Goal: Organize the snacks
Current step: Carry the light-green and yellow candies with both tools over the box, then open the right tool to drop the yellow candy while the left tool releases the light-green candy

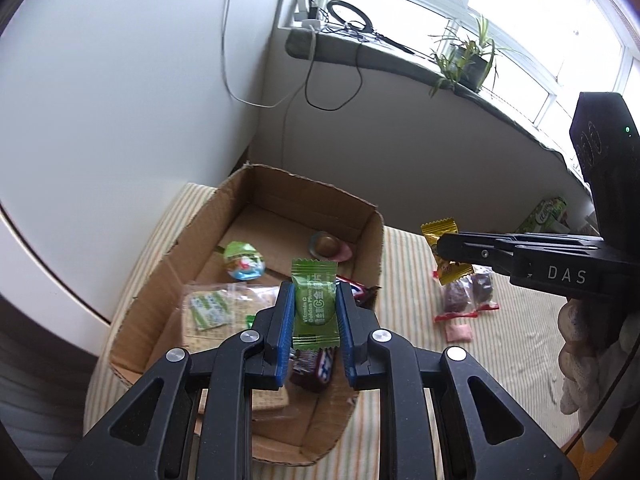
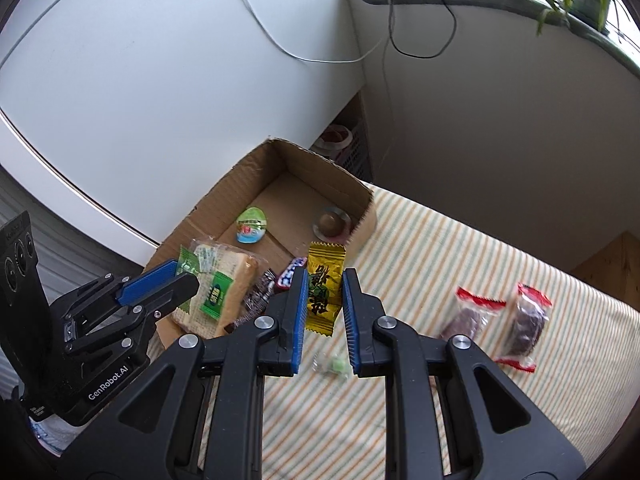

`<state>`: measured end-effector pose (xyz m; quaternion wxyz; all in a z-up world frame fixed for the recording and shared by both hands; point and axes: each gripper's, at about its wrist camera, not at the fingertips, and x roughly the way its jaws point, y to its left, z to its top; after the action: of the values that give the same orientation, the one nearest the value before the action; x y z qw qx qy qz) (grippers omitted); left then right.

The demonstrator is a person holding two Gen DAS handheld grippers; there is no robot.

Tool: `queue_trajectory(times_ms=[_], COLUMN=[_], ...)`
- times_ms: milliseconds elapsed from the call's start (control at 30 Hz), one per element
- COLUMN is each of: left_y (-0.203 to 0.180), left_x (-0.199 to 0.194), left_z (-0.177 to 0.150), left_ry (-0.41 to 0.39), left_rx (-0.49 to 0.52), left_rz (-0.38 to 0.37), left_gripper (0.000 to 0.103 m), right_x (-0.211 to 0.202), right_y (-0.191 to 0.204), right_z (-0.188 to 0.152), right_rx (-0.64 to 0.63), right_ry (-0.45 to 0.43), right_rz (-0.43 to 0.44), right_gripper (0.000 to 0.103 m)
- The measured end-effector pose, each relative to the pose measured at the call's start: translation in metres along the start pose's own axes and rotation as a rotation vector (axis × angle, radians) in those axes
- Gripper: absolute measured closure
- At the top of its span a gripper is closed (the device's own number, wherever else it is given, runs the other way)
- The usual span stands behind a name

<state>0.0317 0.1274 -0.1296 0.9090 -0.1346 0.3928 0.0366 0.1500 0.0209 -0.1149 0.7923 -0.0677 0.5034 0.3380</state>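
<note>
Left gripper [image 1: 314, 312] clamps a green candy packet [image 1: 314, 304] upright between its blue pads, held over the near half of the cardboard box [image 1: 372, 248]. Right gripper [image 2: 324, 312] is clenched on a yellow candy packet [image 2: 323, 294], also upright between the pads, just outside the box's near right corner, above the striped cloth [image 2: 440, 248].

Box sits on the cloth against the white wall. Counted inside: one green egg-shaped snack [image 2: 251, 225], one round brown sweet in a pinkish wrapper [image 2: 331, 224], one clear bag of bread slices with green labels [image 2: 218, 284], and dark-wrapped chocolate bars [image 2: 266, 286] at the near side, probably two, hard to tell where one ends.

On the cloth, outside the box: two clear packets with red ends and dark contents [image 2: 496, 316], side by side, well to the right of the right gripper; one small green wrapped candy [image 2: 332, 365] below the right gripper's pads; one small pink piece [image 1: 459, 331] near the two packets in the left wrist view.

A gloved hand [image 1: 580, 356] holds the right gripper.
</note>
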Motion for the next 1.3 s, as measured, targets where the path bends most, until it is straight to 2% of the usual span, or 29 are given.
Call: queue_trajectory(times_ms=[300,700,1133,1200,1233,1267,1300], left_y=[0.018,0.026,0.030,0.031,0.031,0.031,0.031], left_x=[0.008,0.016,0.016,0.017,0.017,0.017,0.016], left_z=[0.013,0.017,0.019,0.019,0.020,0.020,0.020], left_ry=[0.004,0.016,0.020,0.022,0.022,0.021,0.020], left_rx=[-0.045,-0.044,-0.049,-0.054,-0.055,-0.055,-0.053], left_rz=[0.009,0.028,0.048,0.055,0.056,0.057,0.059], left_gripper=[0.084,0.084,0.082,0.080,0.078,0.077,0.073], right_x=[0.022,0.050,0.053,0.051,0.049,0.047,0.045], right_y=[0.018,0.028,0.040,0.040,0.040,0.039,0.039], right_z=[0.022,0.028,0.033,0.033,0.033,0.033,0.033], right_rx=[-0.029,-0.055,-0.090,-0.091,-0.089,-0.087,-0.085], right_ry=[0.002,0.044,0.043,0.037,0.027,0.016,0.011], right_rz=[0.029,0.046,0.046,0.038,0.035,0.030,0.029], right_gripper=[0.085,0.085,0.085,0.071,0.058,0.051,0.051])
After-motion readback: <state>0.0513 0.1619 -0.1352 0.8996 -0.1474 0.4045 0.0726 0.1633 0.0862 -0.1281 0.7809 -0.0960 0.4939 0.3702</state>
